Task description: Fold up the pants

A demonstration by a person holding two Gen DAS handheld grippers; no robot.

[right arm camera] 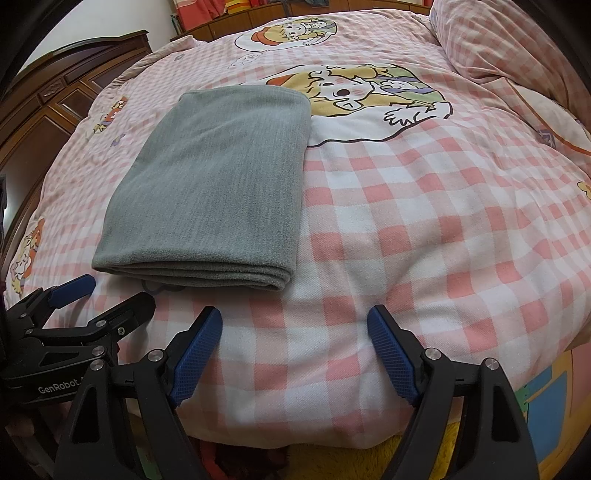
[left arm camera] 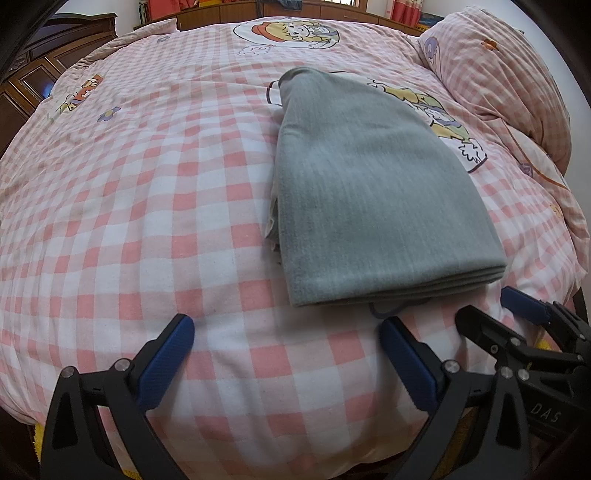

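Grey pants [left arm camera: 369, 192] lie folded into a neat, thick rectangle on the pink checked bedspread [left arm camera: 147, 206]; the right wrist view has the same pants [right arm camera: 214, 184] left of centre. My left gripper [left arm camera: 284, 328] stands open over the bedspread just in front of the fold's near edge, holding nothing. My right gripper [right arm camera: 293, 321] is open too, near the fold's right front corner, with only bedspread between its blue pads. Each gripper appears at the edge of the other's view, the right gripper [left arm camera: 491, 306] at lower right and the left gripper [right arm camera: 110, 291] at lower left.
A rumpled quilt and pillow in the same pink check [left arm camera: 509, 74] are piled at the right. A dark wooden headboard [right arm camera: 55, 103] runs along the left, and wooden furniture [left arm camera: 280, 11] stands behind the bed. A yellow fluffy fabric [right arm camera: 369, 458] shows below the bed's front edge.
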